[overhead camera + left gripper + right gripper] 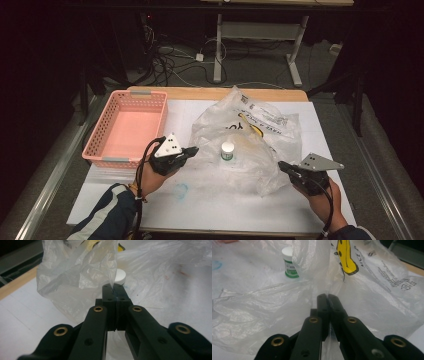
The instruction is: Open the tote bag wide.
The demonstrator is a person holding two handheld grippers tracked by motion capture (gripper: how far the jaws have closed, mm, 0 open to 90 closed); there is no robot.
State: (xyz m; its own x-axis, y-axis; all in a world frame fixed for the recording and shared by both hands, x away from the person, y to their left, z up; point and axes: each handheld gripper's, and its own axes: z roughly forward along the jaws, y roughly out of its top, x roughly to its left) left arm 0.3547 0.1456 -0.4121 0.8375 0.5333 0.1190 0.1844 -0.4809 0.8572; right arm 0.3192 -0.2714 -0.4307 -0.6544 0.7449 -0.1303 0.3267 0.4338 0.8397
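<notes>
On table, plastic bag (250,145) (seemingly pinched), both grippers

The left gripper (192,149) sits at the left, jaws pressed together, pointing right; the right gripper (281,165) sits at the right, jaws pressed together, pointing left; both forearms enter from the near edge.

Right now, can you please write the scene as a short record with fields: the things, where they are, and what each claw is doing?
surface: white table
bag: clear plastic bag, crumpled, at the middle and right of the table
bottle: small white-capped bottle with a green label, upright, seen through the bag
basket: pink basket, at the left, nothing in it
left claw: shut on the bag's left edge
right claw: shut on the bag's right edge
</notes>
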